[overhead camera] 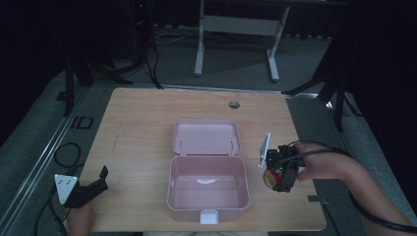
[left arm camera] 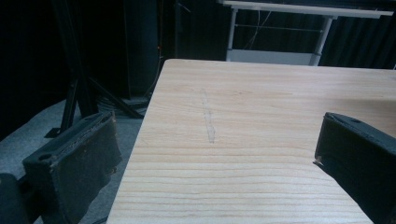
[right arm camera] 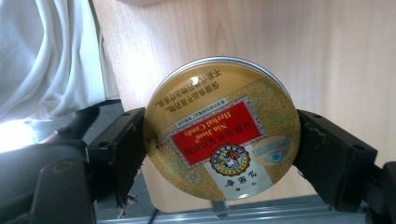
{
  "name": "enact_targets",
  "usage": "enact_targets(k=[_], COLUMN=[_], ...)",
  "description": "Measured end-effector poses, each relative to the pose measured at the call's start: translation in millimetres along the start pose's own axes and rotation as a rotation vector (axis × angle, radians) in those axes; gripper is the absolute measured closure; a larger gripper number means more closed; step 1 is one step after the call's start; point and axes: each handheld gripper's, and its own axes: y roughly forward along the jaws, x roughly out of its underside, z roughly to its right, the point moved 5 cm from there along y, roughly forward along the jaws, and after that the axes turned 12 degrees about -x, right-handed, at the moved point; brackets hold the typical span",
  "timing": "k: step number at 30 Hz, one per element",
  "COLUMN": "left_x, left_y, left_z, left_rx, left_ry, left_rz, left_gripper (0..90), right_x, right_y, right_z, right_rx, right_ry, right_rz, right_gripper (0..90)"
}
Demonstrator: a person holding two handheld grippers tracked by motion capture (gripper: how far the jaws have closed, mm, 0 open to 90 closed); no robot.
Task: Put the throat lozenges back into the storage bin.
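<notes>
High view, catalogued from left to right.

Left gripper [overhead camera: 93, 187]: held at the near left corner of the wooden table [overhead camera: 142, 123], low over the edge, well apart from everything else. In the left gripper view its jaws are seen spread wide with only bare table between them; nothing is held. It is judged to be parked out of the way, leaving the centre free for the other hand.

Pink box [overhead camera: 207, 189]: set at the middle of the table toward the near edge, its lid [overhead camera: 206, 137] swung fully back and lying flat behind it. The interior is seen bare, and a pale latch [overhead camera: 209, 217] hangs at the front wall. The open state is judged to be in readiness to receive an item.

Right gripper [overhead camera: 279, 173]: held just beside the right wall of the box, above the table, by a hand [overhead camera: 319, 167] entering from the right. Its jaws are clamped on a round candy tin [right arm camera: 222, 133], gripped across the rim at two opposite points. In the right gripper view the gold lid with its red label is turned toward the camera, the print upside down. The grip across the width is judged to keep the flat tin from slipping and to allow it to be lowered into the box, a step not yet done.
</notes>
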Motion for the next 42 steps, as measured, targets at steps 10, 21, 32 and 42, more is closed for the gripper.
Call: enact_targets(k=[10,21,32,42], left_x=[-0.1,-0.1,-0.1,-0.1], left_y=[0.0,-0.1,-0.4,-0.2], left_z=[-0.3,-0.4,-0.6,-0.6], left_rx=[0.003,0.006,0.009,0.01], left_ry=[-0.005,-0.006,-0.01,-0.012], left_rz=[0.001,0.003,0.005,0.004], left_gripper=[0.4,0.4,0.4,0.3], right_x=[-36.4,-75.6,-112.9,-125.1], right_y=[-15.0,-14.6,-9.5,19.3], right_z=[-16.5,-25.3,-31.0,-26.5], right_rx=[-0.031,-0.034,-0.04,-0.093], right_ry=[-0.104,-0.191,-0.279,-0.298], right_rz=[0.005,0.0,-0.002,-0.021], right_gripper=[20.4,20.4,20.4,20.5])
